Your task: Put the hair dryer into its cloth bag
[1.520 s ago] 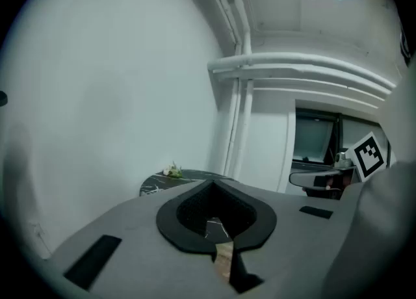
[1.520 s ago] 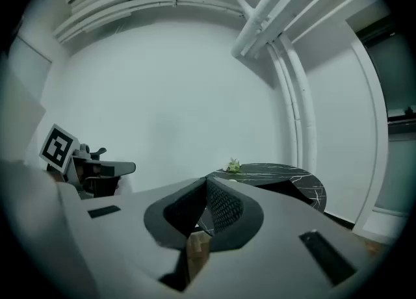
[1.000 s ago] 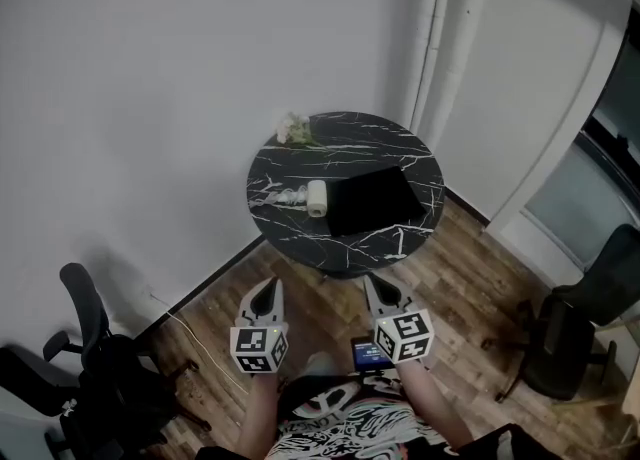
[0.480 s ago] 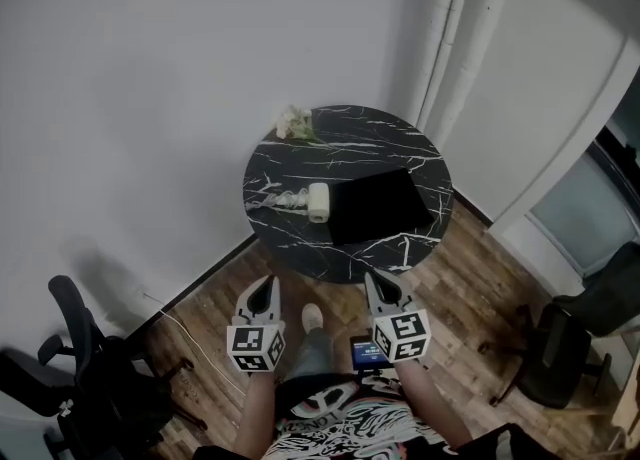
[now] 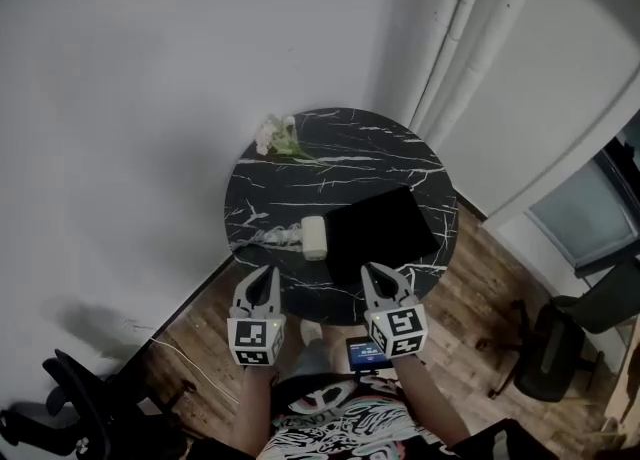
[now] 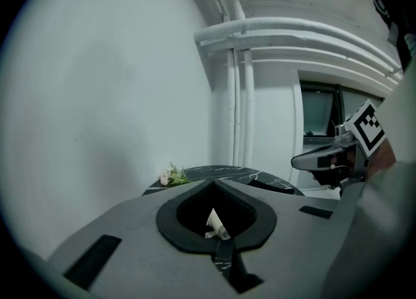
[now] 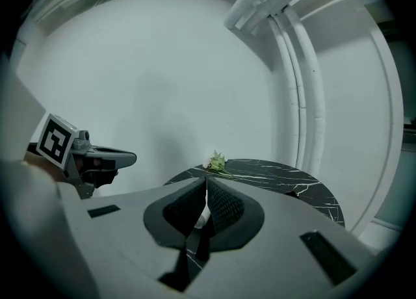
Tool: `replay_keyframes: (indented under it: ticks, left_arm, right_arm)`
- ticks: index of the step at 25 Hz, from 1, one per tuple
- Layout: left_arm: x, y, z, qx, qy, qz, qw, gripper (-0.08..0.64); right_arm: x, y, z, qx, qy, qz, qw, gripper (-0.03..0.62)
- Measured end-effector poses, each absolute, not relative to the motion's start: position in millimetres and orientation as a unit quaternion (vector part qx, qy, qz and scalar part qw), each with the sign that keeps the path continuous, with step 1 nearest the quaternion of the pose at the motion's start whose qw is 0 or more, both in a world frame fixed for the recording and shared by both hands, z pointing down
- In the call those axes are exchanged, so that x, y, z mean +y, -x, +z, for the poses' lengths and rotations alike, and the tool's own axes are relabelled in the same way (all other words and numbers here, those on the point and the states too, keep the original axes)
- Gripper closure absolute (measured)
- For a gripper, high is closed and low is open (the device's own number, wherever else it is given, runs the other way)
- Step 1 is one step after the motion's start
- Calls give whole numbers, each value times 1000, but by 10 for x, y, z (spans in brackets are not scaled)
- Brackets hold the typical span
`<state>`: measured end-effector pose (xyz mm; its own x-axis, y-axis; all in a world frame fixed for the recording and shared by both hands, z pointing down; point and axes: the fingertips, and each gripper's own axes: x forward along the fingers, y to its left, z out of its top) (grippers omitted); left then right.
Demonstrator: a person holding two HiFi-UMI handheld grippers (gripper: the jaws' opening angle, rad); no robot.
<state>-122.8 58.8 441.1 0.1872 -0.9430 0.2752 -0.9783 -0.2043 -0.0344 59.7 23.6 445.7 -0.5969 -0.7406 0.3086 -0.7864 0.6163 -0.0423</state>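
A round black marble table (image 5: 340,148) holds a small white hair dryer (image 5: 314,237) with its cord (image 5: 268,238) at the near left, and a flat black cloth bag (image 5: 381,234) right beside it. My left gripper (image 5: 262,276) and right gripper (image 5: 379,273) hover side by side at the table's near edge, both shut and empty. In the left gripper view the hair dryer (image 6: 216,223) shows through the gap behind the closed jaws, with the right gripper (image 6: 305,160) at the right side. The right gripper view shows the left gripper (image 7: 127,157) at its left.
A small sprig of white flowers (image 5: 275,136) lies at the table's far left edge. White pipes (image 5: 455,38) run up the corner of the wall behind. Office chairs stand at the lower left (image 5: 80,418) and right (image 5: 575,333) on the wooden floor.
The table has come much nearer in the head view. Both grippers have moved forward together, from over the floor to the table's near edge, still shut.
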Motion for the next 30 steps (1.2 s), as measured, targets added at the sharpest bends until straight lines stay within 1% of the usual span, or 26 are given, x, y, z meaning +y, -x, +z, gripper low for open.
replay_keyframes:
  ticks: [4, 10, 13, 21, 30]
  left_arm:
    - [118, 1477, 4513, -614, -774, 131, 82, 546]
    - [-380, 1690, 4723, -589, -792, 137, 87, 546]
    - [-463, 1753, 4812, -590, -790, 131, 103, 546]
    - [-594, 1785, 5004, -585, -790, 134, 120, 546]
    - [-656, 1873, 5381, -578, -784, 174, 148, 545]
  right_arm:
    - [-193, -385, 4519, -882, -439, 99, 138, 572]
    - [-530, -188, 4677, -871, -452, 109, 161, 572]
    - [-562, -209, 4722, -865, -457, 114, 175, 571]
    - [-654, -223, 4890, -864, -448, 126, 194, 571]
    - [-662, -50, 5317, -871, -400, 148, 243, 569]
